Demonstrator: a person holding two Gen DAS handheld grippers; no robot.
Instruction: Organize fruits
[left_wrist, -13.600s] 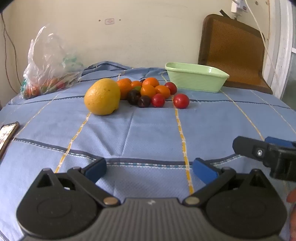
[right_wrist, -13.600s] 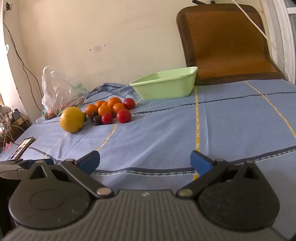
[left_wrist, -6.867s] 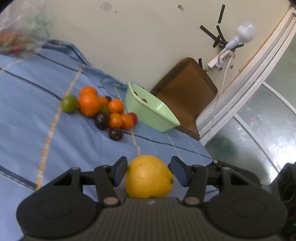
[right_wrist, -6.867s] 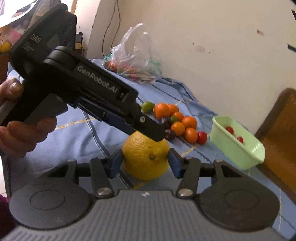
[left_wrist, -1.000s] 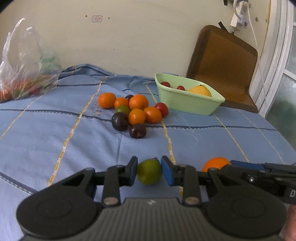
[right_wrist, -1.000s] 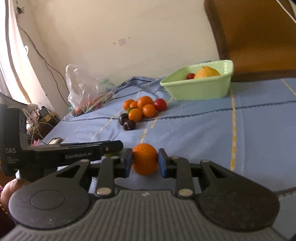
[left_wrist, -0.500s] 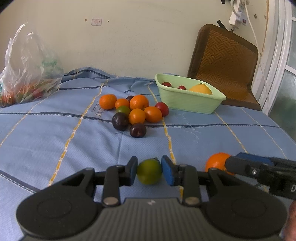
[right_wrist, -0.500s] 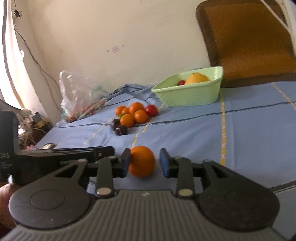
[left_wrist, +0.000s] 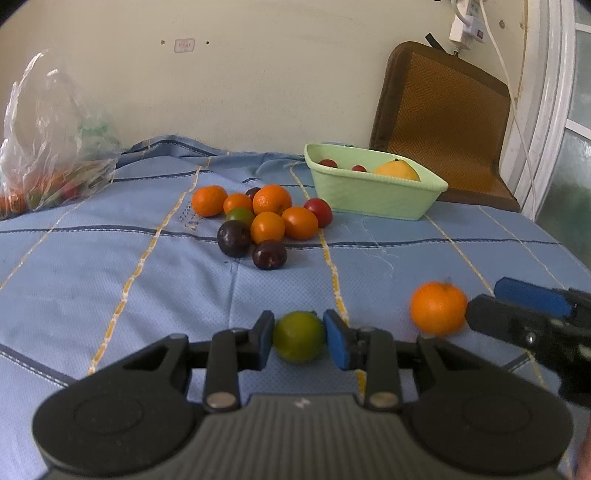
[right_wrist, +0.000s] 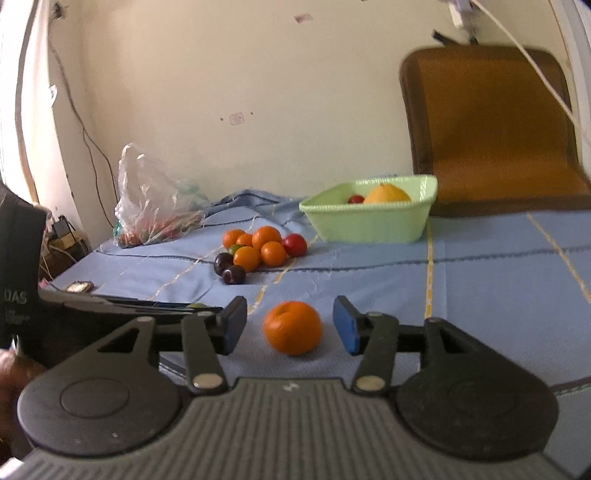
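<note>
Your blue cloth (left_wrist: 110, 266) covers the whole work surface, and the green basket (left_wrist: 369, 195) at its far side is your landmark. A large yellow citrus (left_wrist: 397, 170) and two small red fruits (left_wrist: 327, 163) lie inside the basket. A brown woven chair back (left_wrist: 439, 118) stands behind it, against the wall. Far to the basket's left sits a clear plastic bag (left_wrist: 48, 147) of produce. Just left of the basket, on the cloth, is the cluster of loose fruit (left_wrist: 266, 218) — oranges, two dark plums, a red one and a green one, all touching or nearly so.

Well in front of the basket, your left tool (left_wrist: 298, 334) is clenched on a green lime (left_wrist: 298, 336), both blue pads against its sides. To the lime's right, also well in front of the basket, your right tool (right_wrist: 291, 328) stands released — its pads apart on either side of an orange (right_wrist: 292, 326), touching neither side, with the fruit resting on the cloth.
</note>
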